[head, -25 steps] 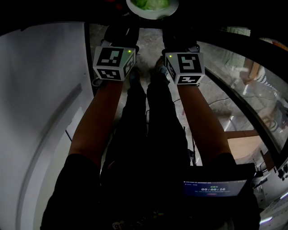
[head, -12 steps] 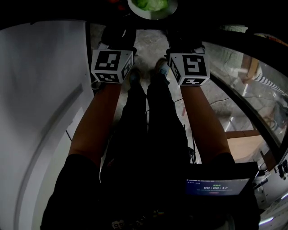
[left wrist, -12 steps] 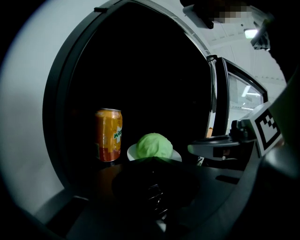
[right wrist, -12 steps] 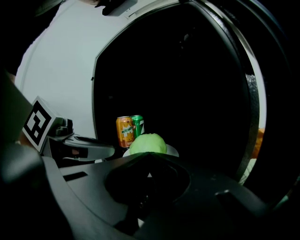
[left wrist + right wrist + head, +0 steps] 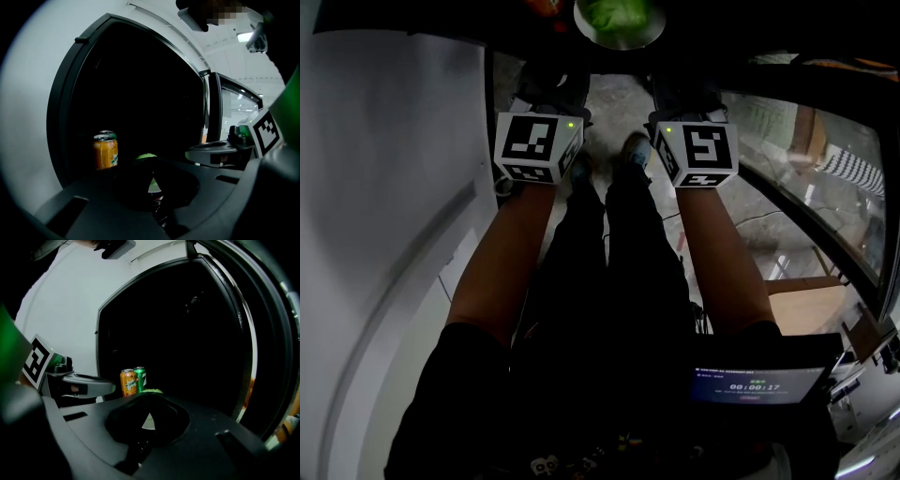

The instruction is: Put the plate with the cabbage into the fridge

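Note:
The white plate (image 5: 619, 36) with green cabbage (image 5: 617, 13) hangs at the top of the head view, in the shade of the dark fridge opening (image 5: 140, 89). My left gripper (image 5: 579, 45) is shut on the plate's left rim and my right gripper (image 5: 660, 47) on its right rim. Their marker cubes sit below. In the left gripper view a white sliver of plate (image 5: 154, 186) shows between the jaws, with cabbage (image 5: 146, 157) above it. The right gripper view shows the same: plate sliver (image 5: 148, 422) and cabbage (image 5: 152, 391). Both fingertips are lost in the dark.
Inside the fridge stand an orange can (image 5: 105, 151) and a green can (image 5: 140, 378) behind it, at the left. The white fridge wall (image 5: 384, 187) curves along the left. A glass door (image 5: 225, 117) stands open on the right. A screen (image 5: 755, 384) sits at the lower right.
The plate has moved forward into the fridge's shade and looks darker and smaller. Both grippers went with it and kept their hold.

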Tool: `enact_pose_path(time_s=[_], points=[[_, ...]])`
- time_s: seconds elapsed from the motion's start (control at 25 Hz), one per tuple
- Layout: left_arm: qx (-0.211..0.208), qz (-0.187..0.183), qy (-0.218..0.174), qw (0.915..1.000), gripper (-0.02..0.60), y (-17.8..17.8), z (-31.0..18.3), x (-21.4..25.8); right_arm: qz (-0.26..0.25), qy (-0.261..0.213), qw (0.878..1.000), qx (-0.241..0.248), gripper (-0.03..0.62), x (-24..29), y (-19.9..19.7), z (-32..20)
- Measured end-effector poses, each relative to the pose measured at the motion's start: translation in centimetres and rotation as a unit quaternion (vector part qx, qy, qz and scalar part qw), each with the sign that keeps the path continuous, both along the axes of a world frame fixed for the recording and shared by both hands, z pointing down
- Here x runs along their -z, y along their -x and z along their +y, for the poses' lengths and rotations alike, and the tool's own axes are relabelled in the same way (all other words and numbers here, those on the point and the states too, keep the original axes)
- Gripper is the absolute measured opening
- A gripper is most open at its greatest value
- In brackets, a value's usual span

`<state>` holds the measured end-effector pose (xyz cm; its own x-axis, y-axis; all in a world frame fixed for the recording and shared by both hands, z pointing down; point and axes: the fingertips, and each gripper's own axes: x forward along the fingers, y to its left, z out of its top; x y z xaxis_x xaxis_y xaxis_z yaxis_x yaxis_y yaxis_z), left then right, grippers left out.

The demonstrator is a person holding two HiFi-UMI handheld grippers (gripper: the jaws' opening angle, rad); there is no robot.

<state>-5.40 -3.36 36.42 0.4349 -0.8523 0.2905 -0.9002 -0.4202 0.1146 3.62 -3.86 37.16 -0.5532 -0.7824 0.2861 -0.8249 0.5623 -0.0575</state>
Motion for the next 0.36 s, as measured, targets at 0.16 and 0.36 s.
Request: enact_pose_path(time_s=[0.16,0.36], points=[[-0.003,0.001,-0.012,0.9999,0.005,-0.2,0.7,1.1,-0.003,-0.016,1.000,-0.006,0.005,1.3,-0.3,0.5],[-0.001,0.001,-0.007,1.0000,0.005,0.1,2.2,1.6,-0.010,-0.021,1.000,-0.015,0.005,2.9,-0.7,2.0]])
